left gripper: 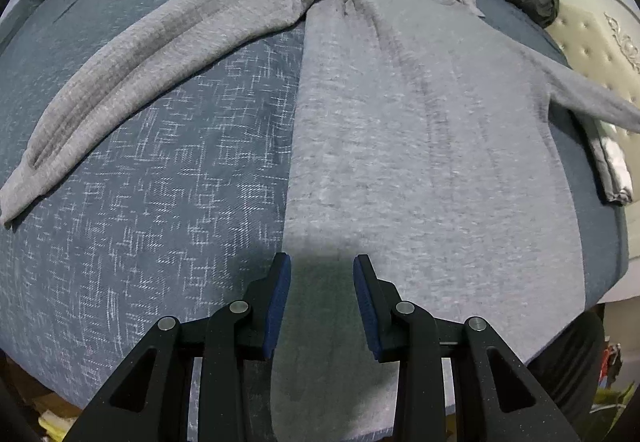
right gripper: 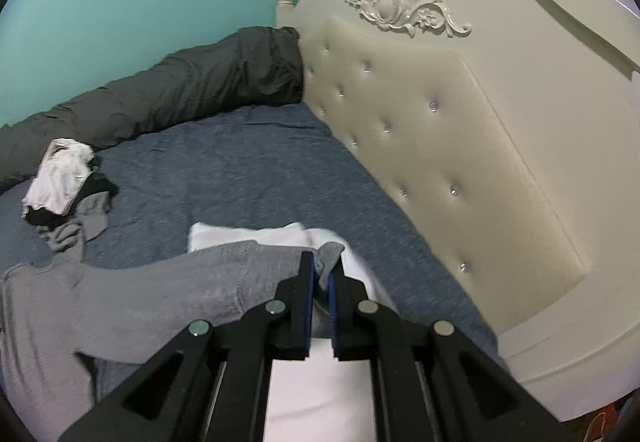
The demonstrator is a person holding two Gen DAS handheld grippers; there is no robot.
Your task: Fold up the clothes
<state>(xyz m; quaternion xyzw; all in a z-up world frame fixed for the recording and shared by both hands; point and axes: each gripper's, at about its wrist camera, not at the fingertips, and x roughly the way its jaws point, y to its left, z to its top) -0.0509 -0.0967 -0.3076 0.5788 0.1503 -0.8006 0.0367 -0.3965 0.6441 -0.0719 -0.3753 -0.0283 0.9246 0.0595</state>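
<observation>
A grey long-sleeved sweater (left gripper: 420, 129) lies flat on the blue bed cover (left gripper: 160, 201), its collar at the far end. One sleeve (left gripper: 160, 53) curves out to the left. My left gripper (left gripper: 322, 262) hovers over the sweater's near left edge with its jaws apart, casting a shadow on the fabric and pinching nothing. The other sleeve (right gripper: 200, 274) is stretched off the bed toward my right gripper (right gripper: 322, 266), which is shut on its cuff (right gripper: 330, 252). The cuff's tip pokes out above the blue pads.
A dark rolled duvet (right gripper: 180, 89) lies along the teal wall. A white garment (right gripper: 60, 169) sits on dark and grey clothes near the collar. A folded white cloth (right gripper: 248, 234) lies under the lifted sleeve. A cream tufted headboard (right gripper: 440, 141) stands to the right.
</observation>
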